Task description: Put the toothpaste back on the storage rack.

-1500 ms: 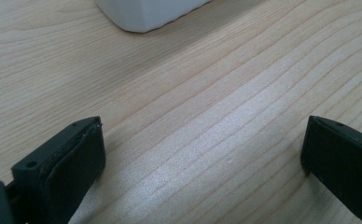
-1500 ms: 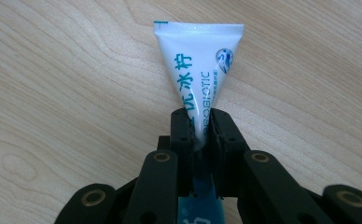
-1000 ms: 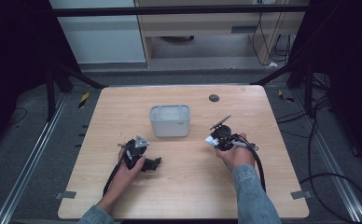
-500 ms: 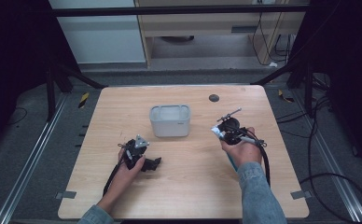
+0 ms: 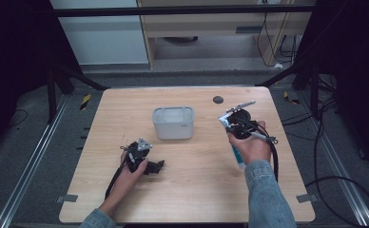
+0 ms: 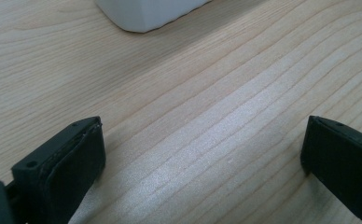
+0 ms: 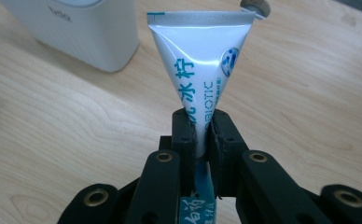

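High view: right tongs [image 5: 231, 122] are raised off the bench [image 5: 192, 190], clamped on a toothpaste tube [image 5: 238, 157] whose blue end hangs below the hand; the lift looks meant to carry the tube toward the white bin [image 5: 173, 122] at bench centre, which stands just left of it with its top open; left tongs [image 5: 155, 167] rest low on the bench, well apart from the bin, apparently idle.

Left gripper view: jaws stand wide with nothing between them; bare pale wood grain, smooth and faintly glossy; a rounded corner of the white bin [image 6: 146, 11] at top.

Right gripper view: jaws narrow, pinching the toothpaste tube [image 7: 202, 60] at mid-body, presumably where the soft wall yields least; the tube is glossy white plastic with teal print, flaring to a flat crimped seam; the white bin [image 7: 76, 32] is matt, round-cornered.
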